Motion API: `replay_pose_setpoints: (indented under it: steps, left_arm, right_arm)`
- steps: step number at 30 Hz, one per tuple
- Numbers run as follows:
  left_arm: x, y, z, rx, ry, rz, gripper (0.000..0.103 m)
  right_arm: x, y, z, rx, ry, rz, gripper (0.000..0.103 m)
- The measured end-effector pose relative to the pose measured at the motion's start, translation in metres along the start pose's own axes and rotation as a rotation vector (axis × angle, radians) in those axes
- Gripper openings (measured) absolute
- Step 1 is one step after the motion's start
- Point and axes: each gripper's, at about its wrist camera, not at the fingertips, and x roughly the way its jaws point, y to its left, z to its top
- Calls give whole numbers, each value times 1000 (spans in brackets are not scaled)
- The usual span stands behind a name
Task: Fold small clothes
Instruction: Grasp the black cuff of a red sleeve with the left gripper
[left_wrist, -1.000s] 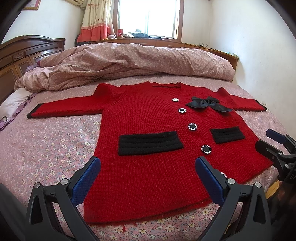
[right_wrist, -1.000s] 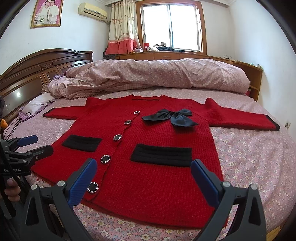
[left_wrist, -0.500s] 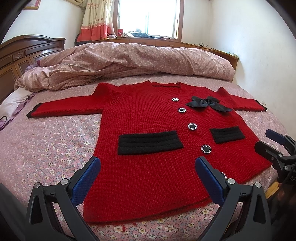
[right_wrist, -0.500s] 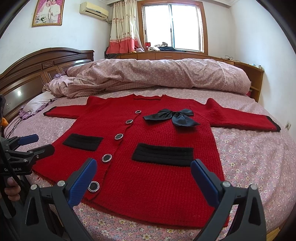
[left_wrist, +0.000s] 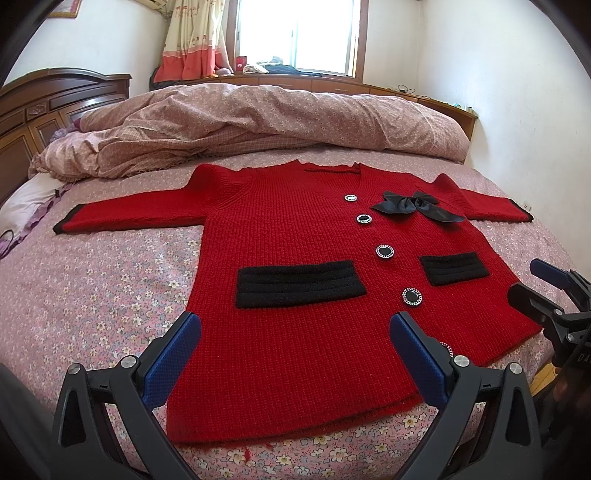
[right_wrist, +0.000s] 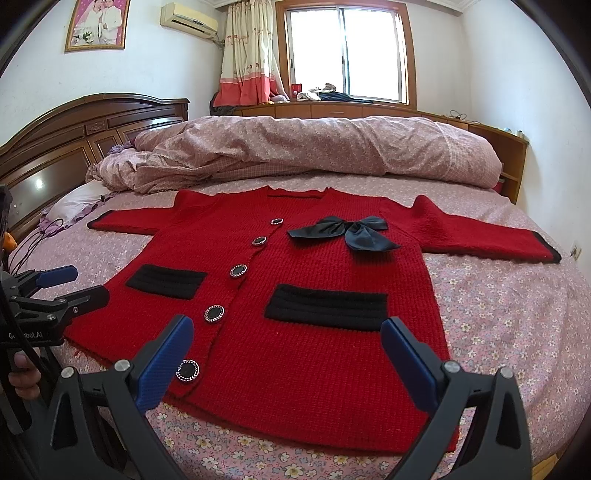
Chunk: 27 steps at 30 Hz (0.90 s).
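Note:
A small red knit cardigan (left_wrist: 295, 280) lies flat, face up, on the bed, sleeves spread to both sides. It has two black pockets, a row of black buttons and a black bow (left_wrist: 413, 205) at the chest. It also shows in the right wrist view (right_wrist: 303, 280). My left gripper (left_wrist: 295, 350) is open and empty, hovering over the hem on the left half. My right gripper (right_wrist: 288, 350) is open and empty over the hem on the right half. Each gripper shows at the edge of the other's view, the right (left_wrist: 535, 288) and the left (right_wrist: 62, 284).
The bed has a pink flowered sheet (left_wrist: 92, 288). A rolled pink duvet (left_wrist: 258, 122) lies across the far side behind the cardigan. A wooden headboard (right_wrist: 74, 136) and a pillow (right_wrist: 77, 201) are at the left. A wooden shelf (right_wrist: 509, 147) runs along the far wall under the window.
The right wrist view has crept slightly closer to the cardigan. The left gripper and the cardigan have not visibly moved.

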Motion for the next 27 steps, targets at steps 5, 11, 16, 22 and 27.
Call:
replay_pose_setpoints:
  steps: [5, 11, 16, 22, 27]
  left_arm:
    - [0, 0, 0, 0, 1, 1, 99]
    - [2, 10, 1, -37, 24, 12, 99]
    - [4, 34, 6, -114, 49, 38, 99]
    - [10, 82, 26, -224, 88, 93, 99]
    - [5, 135, 56, -263, 22, 155, 99]
  right_arm:
    - [0, 0, 0, 1, -1, 0, 103]
    - [3, 10, 6, -1, -6, 24, 103]
    - [15, 32, 24, -29, -8, 73, 103]
    - [31, 60, 47, -110, -21, 113, 103]
    - [50, 76, 69, -113, -29, 135, 103]
